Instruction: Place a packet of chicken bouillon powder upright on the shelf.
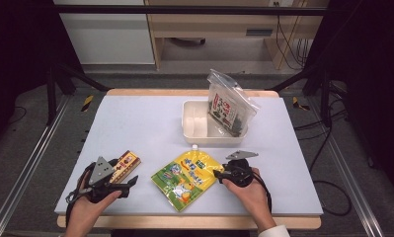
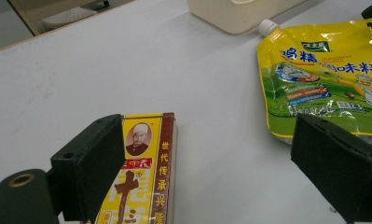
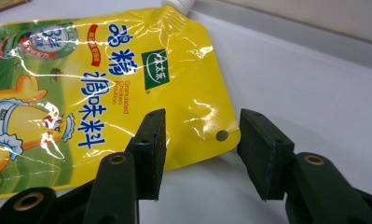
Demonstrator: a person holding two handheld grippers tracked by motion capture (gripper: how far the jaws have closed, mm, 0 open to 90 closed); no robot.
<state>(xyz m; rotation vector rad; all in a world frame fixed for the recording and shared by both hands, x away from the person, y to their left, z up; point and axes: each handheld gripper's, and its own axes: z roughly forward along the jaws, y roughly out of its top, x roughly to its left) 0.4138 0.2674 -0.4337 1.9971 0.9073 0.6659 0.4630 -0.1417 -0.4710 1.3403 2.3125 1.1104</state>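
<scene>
1. Two hand-held grippers are working near the table's front edge: the right hand-held gripper, jaws moderately apart, is straddling the holed corner of the yellow seasoning pouch lying flat at front centre.
2. Closing well probably means sliding deeper, so the pads are catching film, not only the edge.
3. The left hand-held gripper is gaping wide, empty, beside the spice box.
4. The high view is adding a white tub holding a seaweed bag.

1. A glossy yellow-and-green seasoning pouch with a white spout cap is lying flat on the bench, spout pointing away.
2. A yellow-and-maroon box is lying flat just left of it.
</scene>
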